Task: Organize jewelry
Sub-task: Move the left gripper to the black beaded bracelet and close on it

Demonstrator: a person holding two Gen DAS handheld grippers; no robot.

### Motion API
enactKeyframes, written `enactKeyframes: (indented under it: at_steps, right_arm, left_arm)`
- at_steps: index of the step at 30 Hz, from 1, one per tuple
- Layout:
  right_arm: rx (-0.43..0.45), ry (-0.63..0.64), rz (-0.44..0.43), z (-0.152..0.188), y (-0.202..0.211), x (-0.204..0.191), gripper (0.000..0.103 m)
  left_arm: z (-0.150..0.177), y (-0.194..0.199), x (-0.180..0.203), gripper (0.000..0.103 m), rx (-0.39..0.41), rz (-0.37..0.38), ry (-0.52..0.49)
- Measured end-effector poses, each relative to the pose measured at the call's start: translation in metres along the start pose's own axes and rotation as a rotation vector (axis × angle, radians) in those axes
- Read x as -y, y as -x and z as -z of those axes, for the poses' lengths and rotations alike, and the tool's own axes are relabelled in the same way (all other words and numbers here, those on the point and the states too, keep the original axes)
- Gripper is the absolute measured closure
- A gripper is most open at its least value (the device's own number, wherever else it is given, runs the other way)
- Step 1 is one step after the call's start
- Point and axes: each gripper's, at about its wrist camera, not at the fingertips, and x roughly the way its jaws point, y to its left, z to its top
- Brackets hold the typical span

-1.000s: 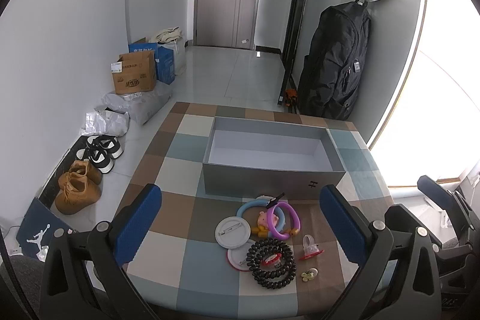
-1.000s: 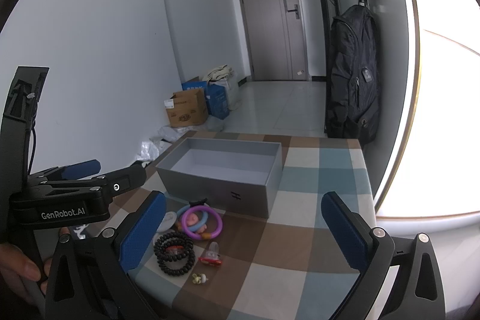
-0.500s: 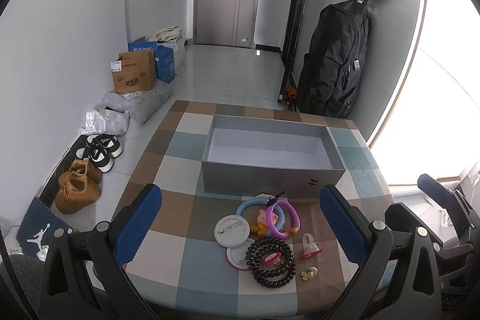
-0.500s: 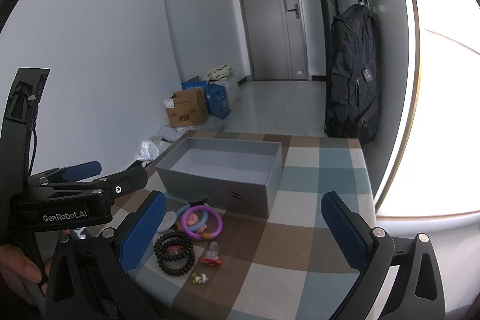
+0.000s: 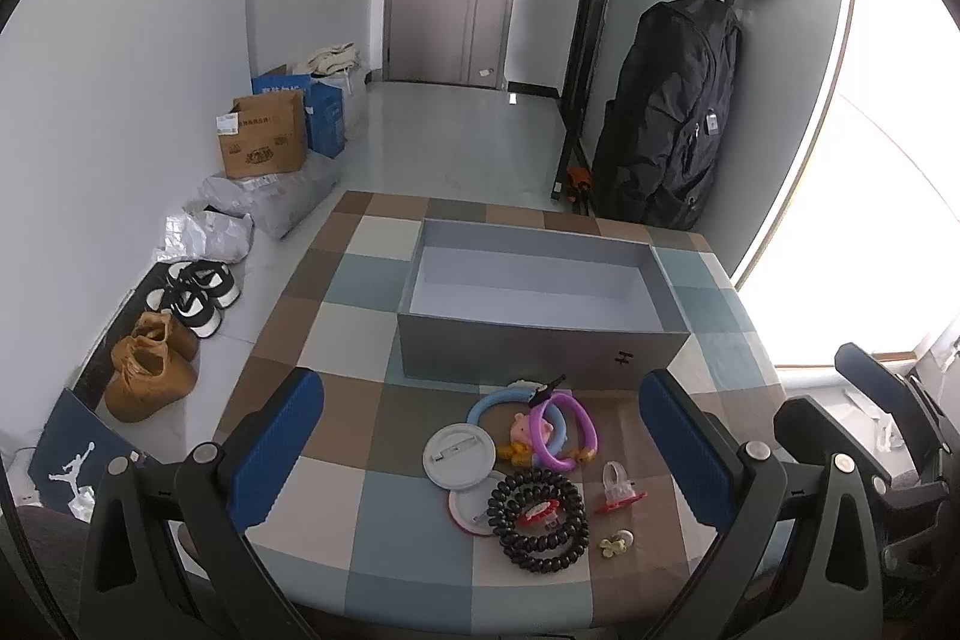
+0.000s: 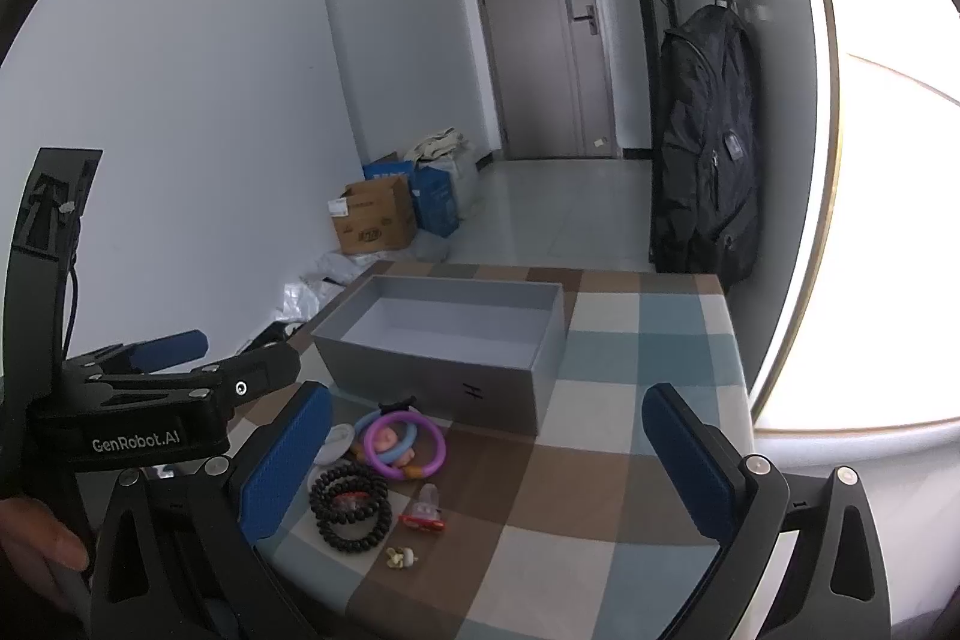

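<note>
checkered table [image 5: 336,520] holds jewelry pile [image 5: 528,466] just before grey box [image 5: 540,358].

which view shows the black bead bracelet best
The left wrist view: the black bead bracelet lies near centre, seen from above, both coils whole. The right wrist view shows it smaller, at a slant, close beside the right gripper's left finger.

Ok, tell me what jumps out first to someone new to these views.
The open grey box sits mid-table on the checked cloth, nothing visible inside. Just in front of it lies a small cluster: black bead bracelet, purple ring, blue ring, white round badge. Both grippers' blue-padded jaws stand wide apart, holding nothing.
</note>
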Motion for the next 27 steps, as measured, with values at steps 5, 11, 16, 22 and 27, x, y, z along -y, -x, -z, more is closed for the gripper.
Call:
enactKeyframes:
  at_steps: [5,11,16,22,27]
  right_arm:
    - [-0.026,-0.012,0.028,-0.002,-0.003,0.005,0.0]
    - [-0.045,-0.034,0.042,-0.003,-0.006,0.016,0.0]
    - [-0.065,-0.081,0.047,-0.006,-0.011,0.028,0.0]
    - [-0.084,-0.152,0.037,-0.009,-0.017,0.042,0.0]
    - [-0.092,-0.185,0.028,-0.01,-0.018,0.047,0.0]
  left_arm:
    - [0.002,-0.007,-0.006,0.001,-0.05,0.039,0.022]
    - [0.013,-0.017,-0.015,0.001,-0.155,0.077,0.027]
    - [0.03,-0.025,-0.011,0.001,-0.26,0.091,-0.019]
    - [0.043,-0.036,0.003,0.001,-0.351,0.085,-0.092]
    - [0.045,-0.034,0.011,0.001,-0.353,0.066,-0.134]
